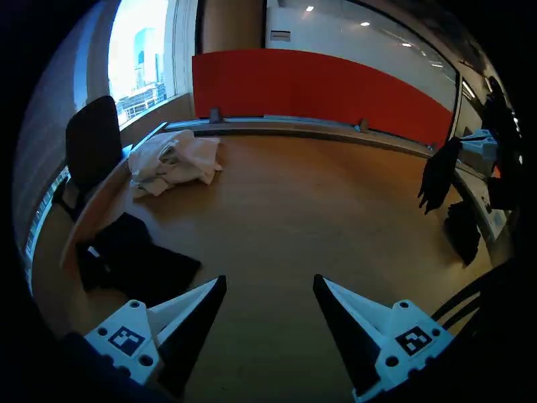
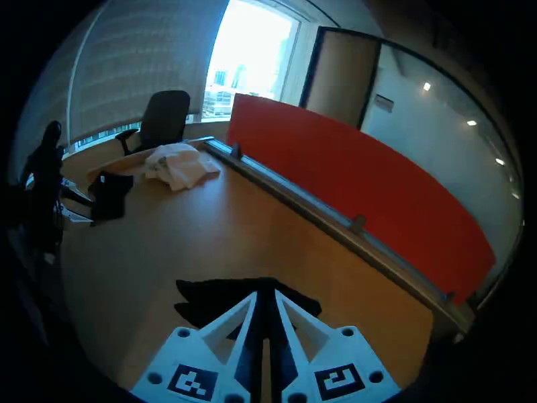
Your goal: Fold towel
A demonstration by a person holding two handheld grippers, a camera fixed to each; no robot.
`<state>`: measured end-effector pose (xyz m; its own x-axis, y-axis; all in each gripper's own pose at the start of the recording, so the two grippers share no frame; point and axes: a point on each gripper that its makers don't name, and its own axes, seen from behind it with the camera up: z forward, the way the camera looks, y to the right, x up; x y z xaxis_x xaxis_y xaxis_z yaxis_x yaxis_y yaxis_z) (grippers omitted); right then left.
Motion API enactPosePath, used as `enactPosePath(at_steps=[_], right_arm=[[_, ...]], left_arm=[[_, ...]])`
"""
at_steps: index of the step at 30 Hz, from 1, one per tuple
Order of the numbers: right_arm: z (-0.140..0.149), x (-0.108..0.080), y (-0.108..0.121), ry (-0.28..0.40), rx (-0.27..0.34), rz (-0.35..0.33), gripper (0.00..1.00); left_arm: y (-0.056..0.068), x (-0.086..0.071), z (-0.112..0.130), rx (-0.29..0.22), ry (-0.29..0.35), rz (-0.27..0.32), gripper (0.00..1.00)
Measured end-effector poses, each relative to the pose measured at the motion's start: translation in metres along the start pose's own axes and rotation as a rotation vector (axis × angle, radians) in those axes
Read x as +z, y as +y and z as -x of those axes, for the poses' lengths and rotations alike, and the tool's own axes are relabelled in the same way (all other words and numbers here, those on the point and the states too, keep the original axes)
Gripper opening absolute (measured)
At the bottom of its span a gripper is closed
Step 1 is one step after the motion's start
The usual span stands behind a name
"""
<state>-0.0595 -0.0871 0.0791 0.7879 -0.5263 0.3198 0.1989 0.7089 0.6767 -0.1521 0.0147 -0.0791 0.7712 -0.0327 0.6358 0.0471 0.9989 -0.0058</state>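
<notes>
A dark towel [image 2: 221, 299] lies partly on the wooden table [image 2: 201, 228], and my right gripper [image 2: 265, 305] is shut on its edge. From the left gripper view that same gripper [image 1: 480, 151] shows at the far right with the dark towel [image 1: 437, 176] hanging from it. My left gripper [image 1: 268, 292] stands open low over bare table [image 1: 288, 201], nothing between its fingers. A second dark cloth [image 1: 137, 262] lies just ahead and to its left, also seen as the dark cloth [image 2: 111, 191]. A crumpled white towel pile [image 1: 173, 161] sits at the far left corner.
A red divider panel [image 1: 322, 87] on a metal rail runs along the table's far edge. A black office chair [image 1: 90, 144] stands by the window at the left end. A person's dark shape [image 2: 43, 181] is at the left of the right gripper view.
</notes>
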Motion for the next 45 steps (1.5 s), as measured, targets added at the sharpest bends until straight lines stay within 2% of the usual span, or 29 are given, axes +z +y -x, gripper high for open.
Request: enactPosePath(at_steps=[14,24,33,45], right_arm=[[0.032,-0.037,0.071,-0.039,0.013,0.091,0.05],[0.058,-0.059,0.11,-0.074,0.025,0.145,0.05],[0.087,-0.072,0.129,-0.104,0.059,0.18,0.05],[0.106,-0.086,0.137,-0.122,0.081,0.205,0.05]], left_arm=[[0.004,0.003,-0.002,0.012,-0.009,-0.006,0.96],[0.014,0.007,-0.005,0.026,-0.014,0.0,0.97],[0.023,0.008,-0.006,0.043,-0.018,0.006,0.97],[0.029,0.007,-0.008,0.052,-0.019,0.012,0.97]])
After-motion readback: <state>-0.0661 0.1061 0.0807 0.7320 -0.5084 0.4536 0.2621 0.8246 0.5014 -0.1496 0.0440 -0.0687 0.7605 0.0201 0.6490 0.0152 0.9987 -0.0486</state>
